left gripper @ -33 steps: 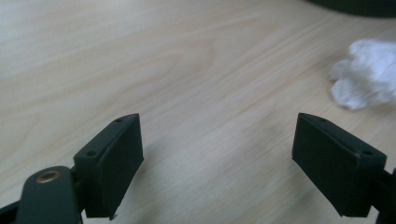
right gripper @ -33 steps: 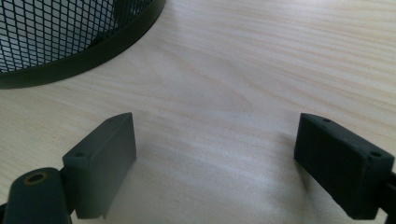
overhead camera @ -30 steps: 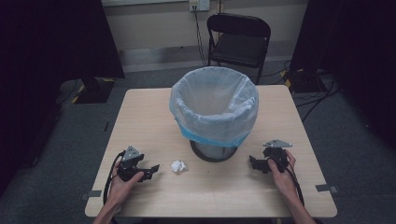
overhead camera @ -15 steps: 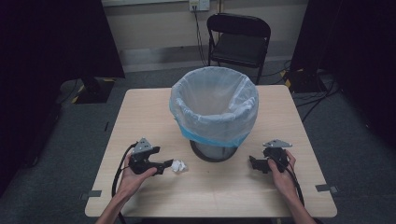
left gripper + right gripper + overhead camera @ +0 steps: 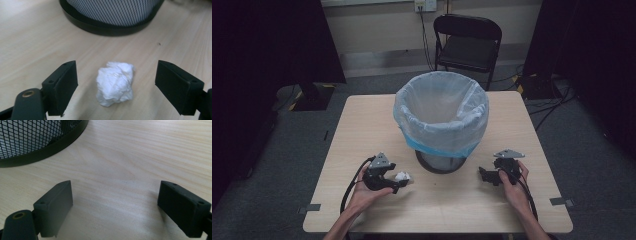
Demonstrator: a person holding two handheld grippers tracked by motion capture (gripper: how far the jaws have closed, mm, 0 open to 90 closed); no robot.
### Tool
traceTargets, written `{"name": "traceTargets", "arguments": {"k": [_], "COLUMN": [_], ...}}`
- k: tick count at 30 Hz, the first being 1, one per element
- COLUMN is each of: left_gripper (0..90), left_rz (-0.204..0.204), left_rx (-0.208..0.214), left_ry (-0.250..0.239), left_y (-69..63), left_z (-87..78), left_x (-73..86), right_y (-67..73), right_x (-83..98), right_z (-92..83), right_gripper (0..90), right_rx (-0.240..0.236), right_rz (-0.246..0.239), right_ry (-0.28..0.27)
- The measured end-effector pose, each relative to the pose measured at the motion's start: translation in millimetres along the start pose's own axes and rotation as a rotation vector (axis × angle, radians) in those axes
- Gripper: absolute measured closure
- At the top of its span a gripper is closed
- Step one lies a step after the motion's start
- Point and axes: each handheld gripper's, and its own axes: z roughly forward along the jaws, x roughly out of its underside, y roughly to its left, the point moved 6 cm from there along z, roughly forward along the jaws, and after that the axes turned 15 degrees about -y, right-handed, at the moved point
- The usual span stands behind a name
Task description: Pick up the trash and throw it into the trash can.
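Note:
A crumpled white paper ball (image 5: 402,176) (image 5: 115,83) lies on the wooden table (image 5: 362,125) just left of the bin's base. My left gripper (image 5: 398,183) (image 5: 116,87) is open, its jaws standing either side of the ball without touching it. A black mesh waste bin (image 5: 442,114) with a pale plastic liner stands in the table's middle; its base rim (image 5: 107,26) is close behind the ball. At the bin's right, my right gripper (image 5: 483,176) (image 5: 120,205) rests open over bare wood, nothing between its jaws.
A black folding chair (image 5: 468,42) stands beyond the table's far edge. Tape marks (image 5: 562,201) sit near the front corners. The bin's base (image 5: 37,145) lies to the left ahead of the right gripper. Cables trail from both grippers toward the front edge.
My left gripper has moved right across the table to the paper ball, which now lies between its open jaws. The right gripper has stayed put.

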Motion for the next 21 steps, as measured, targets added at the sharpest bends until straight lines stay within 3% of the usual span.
{"name": "traceTargets", "arguments": {"k": [4, 9, 12, 13, 17, 21], "left_gripper": [18.4, 22.1, 25.0, 32.3, 43.9, 58.4], "left_rz": [0.022, -0.004, 0.004, 0.004, 0.015, 0.036], "left_rx": [0.002, 0.014, 0.006, 0.011, -0.001, 0.001], "left_ry": [0.021, 0.079, 0.08, 0.086, 0.113, 0.112], "left_y": [-1.5, 1.4, 1.9, 2.8, 3.3, 2.1], "left_z": [3.2, 6.8, 8.7, 10.7, 13.4, 13.8], "left_x": [1.7, 9.9, 10.8, 11.8, 15.2, 14.8], "right_y": [0.0, 0.0, 0.0, 0.0, 0.0, -0.1], "right_x": [0.0, 0.0, 0.0, 0.0, 0.0, 0.0], "right_z": [0.0, 0.0, 0.0, 0.0, 0.0, 0.0], "right_gripper": [12.0, 12.0, 12.0, 12.0, 12.0, 12.0], "right_rx": [0.0, 0.0, 0.0, 0.0, 0.0, 0.0], "right_rz": [0.0, -0.001, 0.0, -0.001, -0.001, -0.001], "right_ry": [0.0, 0.0, 0.0, 0.0, 0.0, 0.0]}}
